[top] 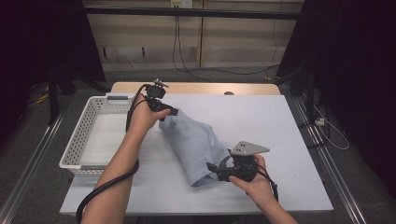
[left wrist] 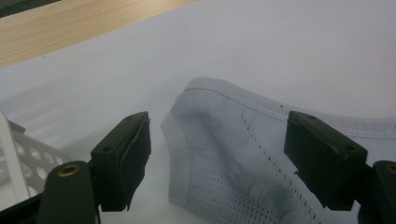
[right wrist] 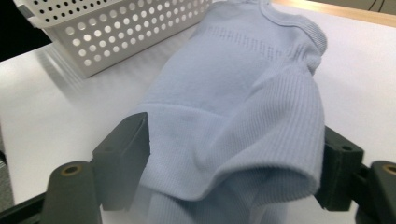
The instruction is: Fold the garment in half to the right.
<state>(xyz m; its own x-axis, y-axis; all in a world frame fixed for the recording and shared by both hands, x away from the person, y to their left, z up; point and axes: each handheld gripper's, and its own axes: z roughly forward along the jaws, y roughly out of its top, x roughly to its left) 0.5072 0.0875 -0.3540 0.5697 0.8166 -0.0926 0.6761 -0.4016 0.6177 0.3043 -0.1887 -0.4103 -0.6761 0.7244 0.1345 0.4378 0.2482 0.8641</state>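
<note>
Jaws of the left gripper (left wrist: 217,163) stand spread apart, with the far end of the pale blue knitted garment (left wrist: 243,158) lying between them and neither black pad pressing on the cloth. Jaws of the right gripper (right wrist: 233,163) are spread too; the near, folded end of the garment (right wrist: 233,112) bulges between them, its ribbed fold lying against the right-hand jaw while the left-hand one stands just beside the cloth, and no pinch shows. In the high view the garment (top: 196,144) lies folded into a long bundle on the white table top (top: 280,121), running slantwise from the left gripper (top: 169,112) at its far end to the right gripper (top: 214,169) at its near end. Each gripper sits in one of the person's hands, the left hand (top: 145,116) at the garment's far end and the right hand (top: 252,183) at its near end. Just beside the garment, on its left, stands the white perforated plastic basket (top: 80,133), apart from the cloth. Beyond the garment's far end a strip of light wooden table edge (top: 201,88) shows past the white top.
</note>
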